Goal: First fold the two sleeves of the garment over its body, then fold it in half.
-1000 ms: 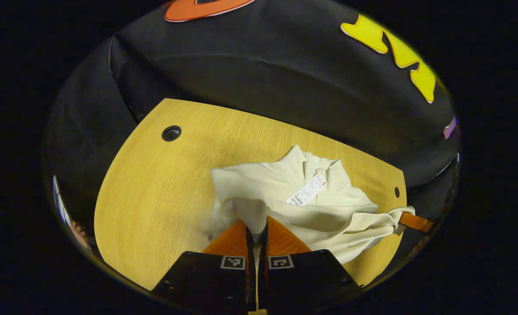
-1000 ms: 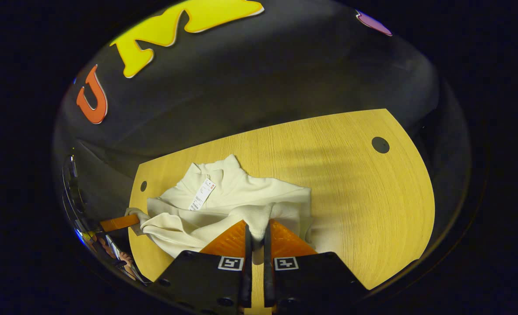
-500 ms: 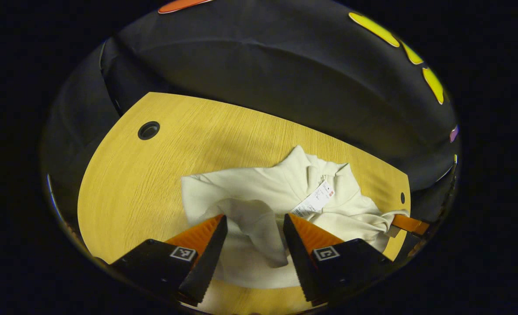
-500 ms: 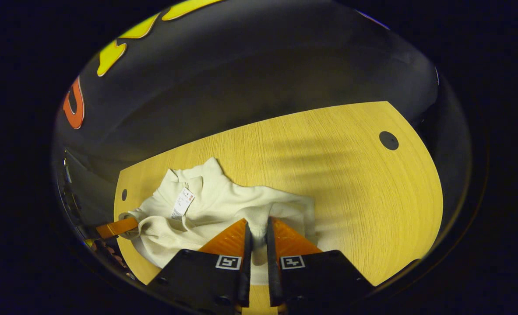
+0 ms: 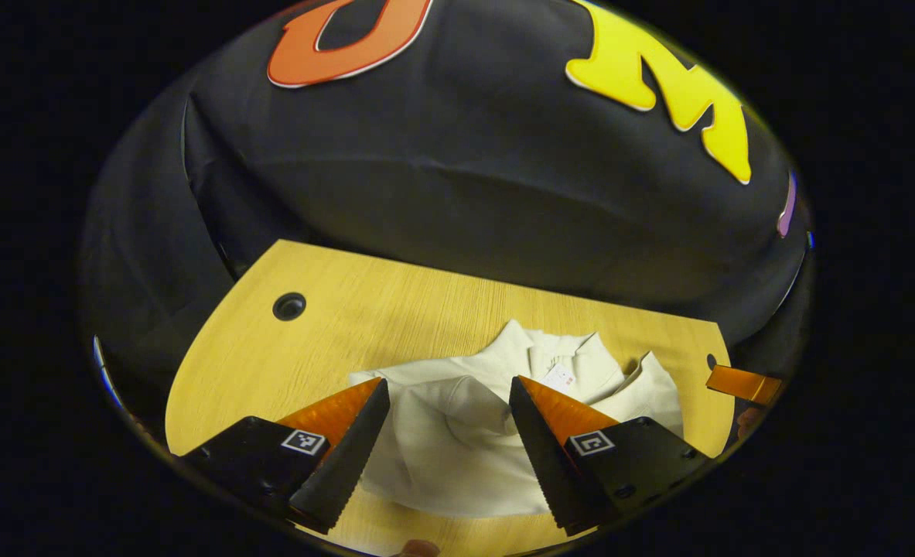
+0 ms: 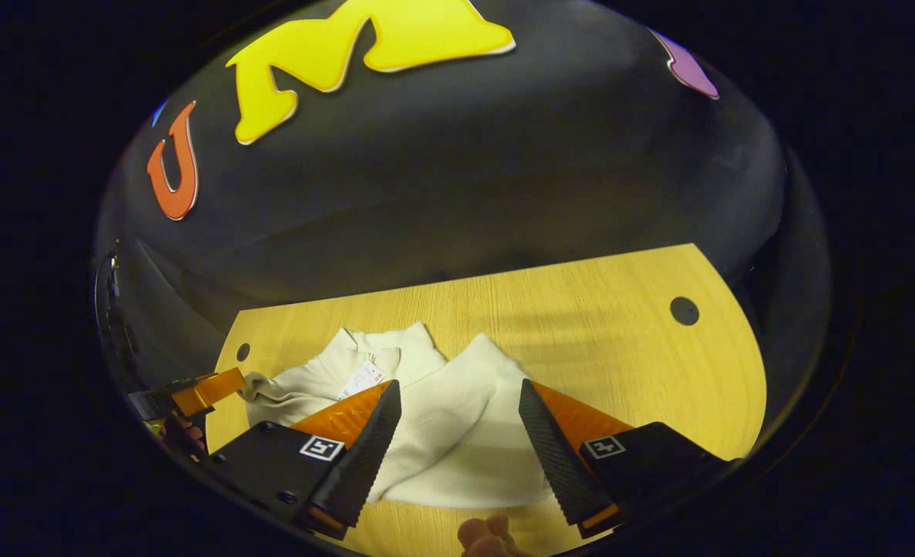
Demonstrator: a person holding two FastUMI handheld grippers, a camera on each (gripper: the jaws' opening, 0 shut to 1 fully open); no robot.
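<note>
Whereas a second ago both tools pinched cream fabric, the left gripper (image 5: 449, 422) and right gripper (image 6: 457, 425) now hang spread wide and empty above the garment (image 6: 442, 433), which lies bunched on the wooden table (image 6: 619, 325), sleeves dropped across its body.

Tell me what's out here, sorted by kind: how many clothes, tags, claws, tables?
Cream garment: 1
Paper tag on the garment: 1
Claws, both open: 2, the left claw and the right claw
Wooden table: 1
Round holes in the table: 2
Total: 7
</note>
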